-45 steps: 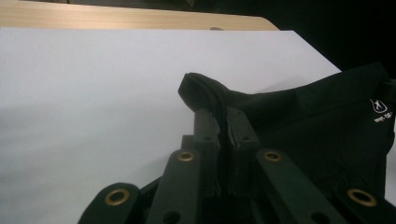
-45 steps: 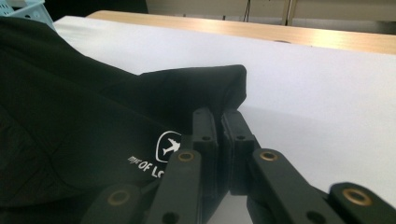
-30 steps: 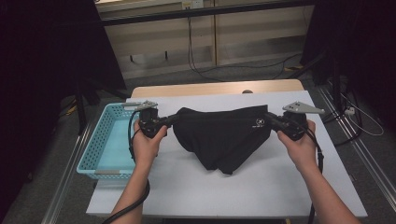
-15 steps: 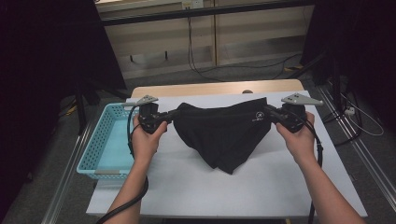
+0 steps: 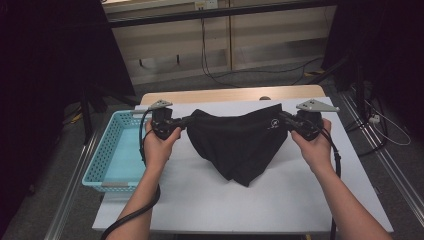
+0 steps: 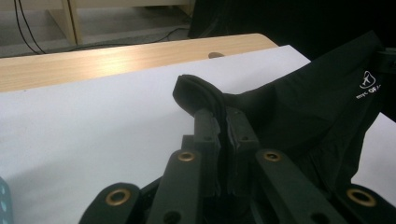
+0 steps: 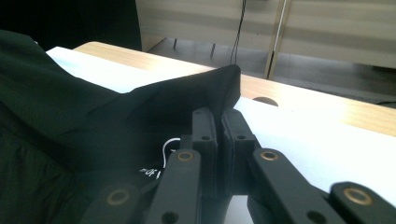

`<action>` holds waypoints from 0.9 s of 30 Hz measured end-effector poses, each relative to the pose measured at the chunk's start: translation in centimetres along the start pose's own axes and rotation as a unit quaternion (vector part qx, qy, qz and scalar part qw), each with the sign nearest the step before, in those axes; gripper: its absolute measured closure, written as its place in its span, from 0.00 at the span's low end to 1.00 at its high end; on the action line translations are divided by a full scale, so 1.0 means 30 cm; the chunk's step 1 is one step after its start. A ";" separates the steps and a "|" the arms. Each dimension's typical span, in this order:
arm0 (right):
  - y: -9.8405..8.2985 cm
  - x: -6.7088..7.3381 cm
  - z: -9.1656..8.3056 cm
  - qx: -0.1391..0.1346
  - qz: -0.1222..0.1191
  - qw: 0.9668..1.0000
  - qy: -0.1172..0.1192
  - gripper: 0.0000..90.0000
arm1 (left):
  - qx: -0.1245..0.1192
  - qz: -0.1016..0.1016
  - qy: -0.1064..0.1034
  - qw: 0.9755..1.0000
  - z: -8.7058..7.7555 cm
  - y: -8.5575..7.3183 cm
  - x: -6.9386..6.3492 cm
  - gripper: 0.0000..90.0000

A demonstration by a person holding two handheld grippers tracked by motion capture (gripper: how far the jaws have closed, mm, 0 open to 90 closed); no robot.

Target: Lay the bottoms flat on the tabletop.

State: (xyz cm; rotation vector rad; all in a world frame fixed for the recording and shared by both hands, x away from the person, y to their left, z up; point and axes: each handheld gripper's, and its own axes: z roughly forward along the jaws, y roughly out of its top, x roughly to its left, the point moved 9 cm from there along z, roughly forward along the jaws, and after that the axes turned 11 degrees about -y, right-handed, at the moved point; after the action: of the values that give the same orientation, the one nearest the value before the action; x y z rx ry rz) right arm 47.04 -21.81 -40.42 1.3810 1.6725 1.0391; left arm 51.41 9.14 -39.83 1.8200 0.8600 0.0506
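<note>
With the left gripper and right gripper each clenching a top corner, the black fabric garment is hanging higher now, apparently clearing the white table.

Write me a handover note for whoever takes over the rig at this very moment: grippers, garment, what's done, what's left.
Left gripper: shut on one top corner of the black garment.
Right gripper: shut on the opposite top corner.
Garment: stretched between both grippers over the white table, lower part hanging to a point near the surface. Blue basket sits at the table's left edge.
Done: both corners gripped, garment spread.
Left: probably lay it flat and fold, or move it to the basket.
</note>
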 end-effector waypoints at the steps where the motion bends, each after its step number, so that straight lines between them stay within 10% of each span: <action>1: -0.002 -0.004 0.007 0.001 0.000 1.000 -0.001 0.95 | -0.001 -0.001 -0.001 1.000 0.007 0.005 0.004 0.94; 7: 0.016 -0.039 0.076 0.012 0.007 1.000 -0.005 0.95 | 0.008 -0.006 0.002 1.000 0.053 0.057 0.051 0.94; 12: 0.135 -0.080 0.214 0.010 0.015 0.999 -0.033 0.94 | -0.021 -0.015 0.022 0.999 0.104 0.207 0.116 0.94; 14: 0.230 -0.099 0.271 -0.025 0.036 0.998 -0.043 0.81 | -0.028 -0.010 0.042 0.999 0.131 0.253 0.146 0.89; 15: 0.258 -0.102 0.295 -0.033 0.041 0.998 -0.046 0.66 | -0.026 -0.013 0.048 0.998 0.148 0.258 0.155 0.69; 16: 0.264 -0.100 0.313 -0.028 0.049 0.997 -0.050 0.59 | -0.021 -0.010 0.057 0.998 0.162 0.251 0.160 0.50; 19: 0.208 -0.060 0.331 0.009 0.043 0.998 -0.036 0.47 | 0.001 -0.014 0.042 0.999 0.198 0.185 0.144 0.35; 27: -0.060 0.039 0.232 0.068 -0.009 0.998 0.007 0.39 | 0.041 -0.001 0.032 0.999 0.200 -0.032 0.099 0.22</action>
State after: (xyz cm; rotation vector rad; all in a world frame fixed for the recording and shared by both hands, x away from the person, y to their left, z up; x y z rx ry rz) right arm 52.36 -19.90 -45.00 1.4452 1.7918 0.9418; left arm 55.60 6.19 -44.23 1.9034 0.9199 0.0734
